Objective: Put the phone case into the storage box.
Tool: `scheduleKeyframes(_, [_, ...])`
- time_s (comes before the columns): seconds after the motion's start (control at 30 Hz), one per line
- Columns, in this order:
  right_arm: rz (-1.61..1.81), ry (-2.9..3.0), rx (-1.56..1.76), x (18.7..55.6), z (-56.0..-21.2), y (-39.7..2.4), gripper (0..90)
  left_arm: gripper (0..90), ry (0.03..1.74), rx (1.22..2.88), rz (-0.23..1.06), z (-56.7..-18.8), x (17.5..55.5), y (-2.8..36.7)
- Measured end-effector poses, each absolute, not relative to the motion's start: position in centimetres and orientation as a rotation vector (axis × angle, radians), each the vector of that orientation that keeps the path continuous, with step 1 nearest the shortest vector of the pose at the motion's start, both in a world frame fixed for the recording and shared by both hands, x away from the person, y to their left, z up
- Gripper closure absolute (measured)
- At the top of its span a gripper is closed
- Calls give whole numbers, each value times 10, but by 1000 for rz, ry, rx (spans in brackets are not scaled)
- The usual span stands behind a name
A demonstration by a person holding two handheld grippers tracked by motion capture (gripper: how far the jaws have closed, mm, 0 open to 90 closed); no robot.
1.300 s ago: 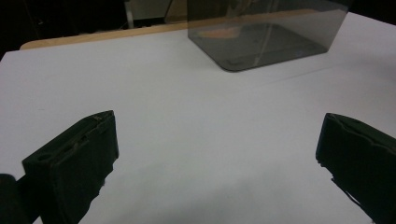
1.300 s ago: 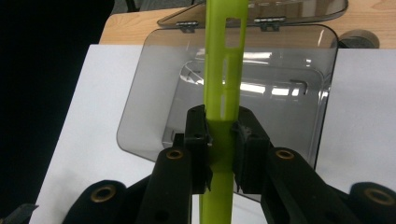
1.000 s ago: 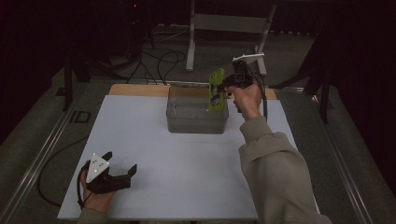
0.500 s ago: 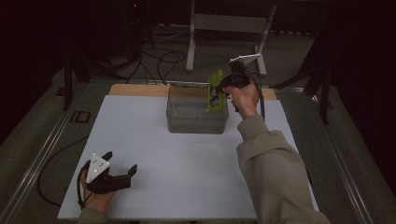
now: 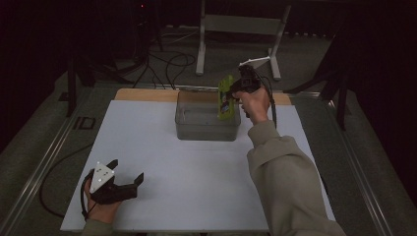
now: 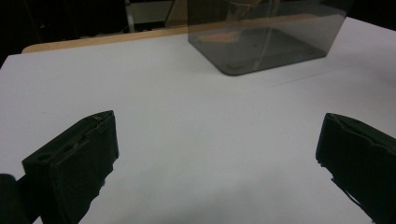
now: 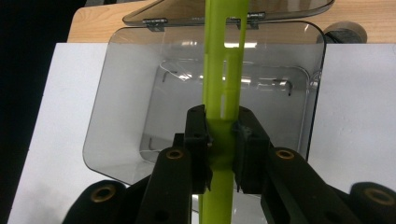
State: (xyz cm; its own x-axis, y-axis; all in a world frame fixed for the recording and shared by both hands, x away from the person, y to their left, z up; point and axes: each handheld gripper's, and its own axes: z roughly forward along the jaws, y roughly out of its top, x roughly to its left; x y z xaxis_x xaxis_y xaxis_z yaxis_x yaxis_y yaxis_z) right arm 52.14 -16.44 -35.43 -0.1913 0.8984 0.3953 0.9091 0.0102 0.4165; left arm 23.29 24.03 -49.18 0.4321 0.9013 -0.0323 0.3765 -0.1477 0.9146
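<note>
A flat lime-green package (image 5: 226, 97) hangs on edge over the right end of a clear grey plastic bin (image 5: 207, 117), with my right gripper (image 5: 239, 92) shut on it. In the right gripper view the black jaws pinch the green package (image 7: 223, 84) edge-on, right above the open bin (image 7: 140, 116), whose lid (image 7: 280, 7) is swung back. My left gripper (image 5: 129, 173) rests open near the table's front left corner, nothing between its fingers (image 6: 74, 158), and the bin (image 6: 266, 42) shows beyond them.
The white table top (image 5: 162, 162) has a wooden strip (image 5: 142, 95) along its far edge. Beyond the table stand a metal frame (image 5: 236, 29) and loose cables (image 5: 162, 59) on a dark floor. A metal rail (image 5: 44, 167) runs along the table's left side.
My right gripper has lowered the green package a little toward the bin. The left gripper has stayed where it was.
</note>
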Motion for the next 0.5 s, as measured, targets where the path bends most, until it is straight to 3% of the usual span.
scheduleKeyframes(0.5, [-889, -2234, -1996, 527, -366, -162, 781, 2, 1109, 1725, 684, -492, 233, 240])
